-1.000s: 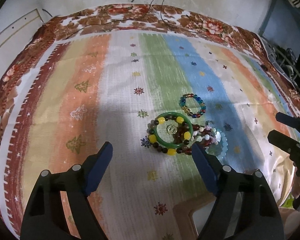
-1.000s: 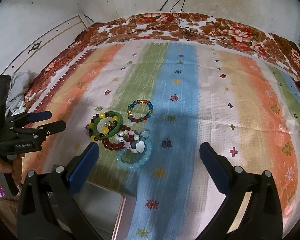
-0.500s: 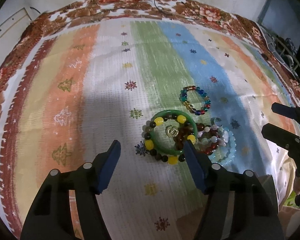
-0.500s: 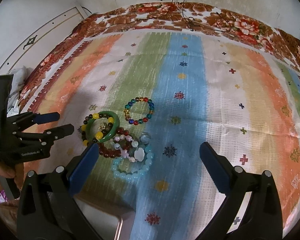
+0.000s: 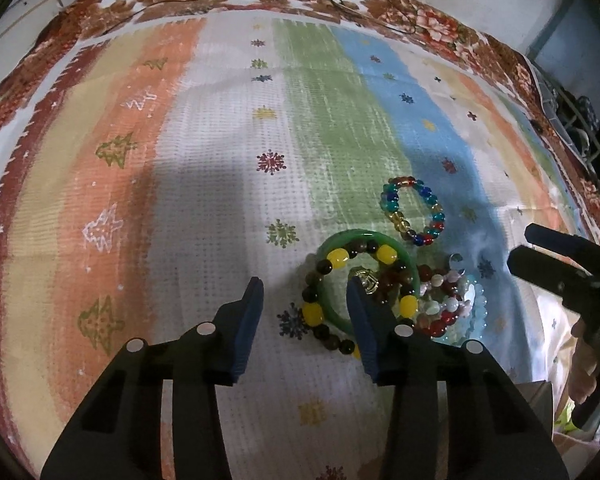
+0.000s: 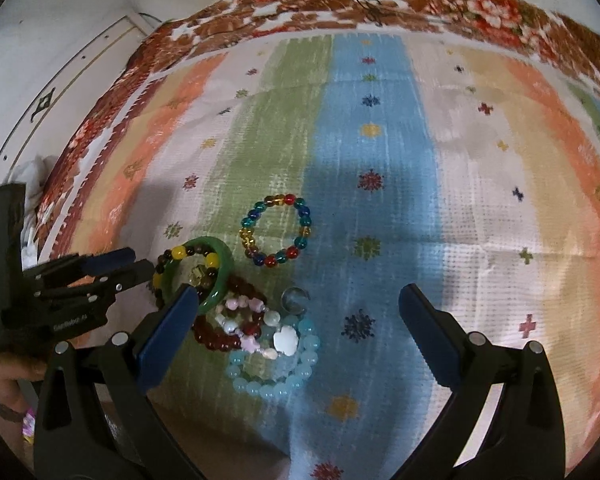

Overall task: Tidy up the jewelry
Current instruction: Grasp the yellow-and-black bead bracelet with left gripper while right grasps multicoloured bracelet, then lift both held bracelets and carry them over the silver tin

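Observation:
A pile of bracelets lies on the striped cloth: a green bangle (image 5: 332, 242) (image 6: 224, 268), a brown and yellow bead bracelet (image 5: 314, 312), a dark red bead bracelet (image 6: 216, 338), a pale blue bead bracelet (image 6: 276, 380) and a pink and white one (image 6: 256, 332). A multicoloured bead bracelet (image 5: 414, 210) (image 6: 276, 230) lies apart beyond them. My left gripper (image 5: 302, 296) (image 6: 134, 260) is open, its right finger inside the green bangle, its left finger outside. My right gripper (image 6: 298, 308) is open above the pile.
The bed cloth (image 6: 380, 140) has a floral border at the far edge. A wooden-framed box corner (image 5: 536, 396) shows at the near edge. A metal rack (image 5: 580, 120) stands to the far right. A small silver ring (image 6: 294, 300) lies by the pile.
My left gripper has moved forward and narrowed, its right finger now reaching into the green bangle. My right gripper has come closer over the pile.

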